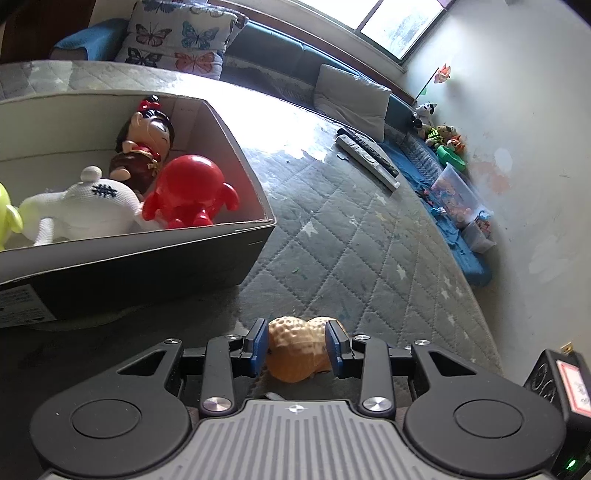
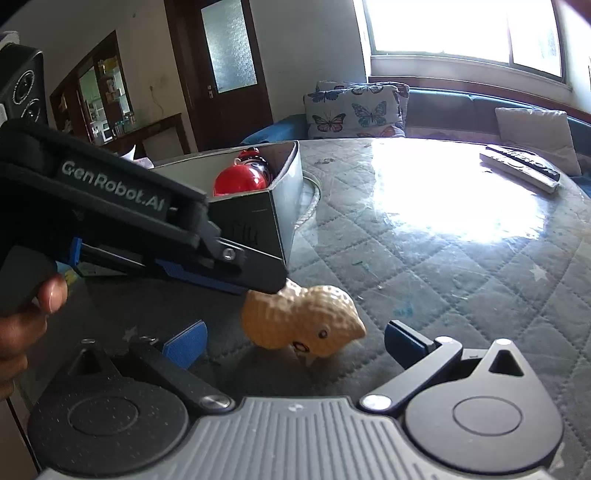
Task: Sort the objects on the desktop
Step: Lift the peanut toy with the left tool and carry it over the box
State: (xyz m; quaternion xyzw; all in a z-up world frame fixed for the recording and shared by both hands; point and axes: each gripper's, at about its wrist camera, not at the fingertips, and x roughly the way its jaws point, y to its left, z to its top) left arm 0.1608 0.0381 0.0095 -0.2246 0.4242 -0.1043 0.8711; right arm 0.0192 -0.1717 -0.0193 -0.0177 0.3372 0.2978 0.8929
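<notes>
My left gripper (image 1: 297,345) was closed around a tan peanut-shaped toy (image 1: 295,350), its blue pads (image 1: 256,345) pressed against both sides of the shell. In the right wrist view that same peanut toy (image 2: 303,319) sat low over the quilted table cover (image 2: 461,266), with a small face showing on its near end, and the left gripper (image 2: 258,280) reached in from the left, gripping its far end. My right gripper (image 2: 291,345) stood wide open, one blue pad (image 2: 186,341) on each side of the toy and touching nothing.

To the left of the toy stood an open cardboard box (image 1: 236,225), its near corner close to the left gripper. Inside I saw a red figurine (image 1: 192,192), a white knitted toy (image 1: 85,206) and a dark-haired doll (image 1: 147,140), packed towards the right end, with a yellow-green item (image 1: 7,218) at the left edge.

To the right of the box the cover lay open as far as two remote controls (image 1: 369,155) near the table's far edge. Beyond that edge ran a bench with a butterfly cushion (image 1: 177,33).
</notes>
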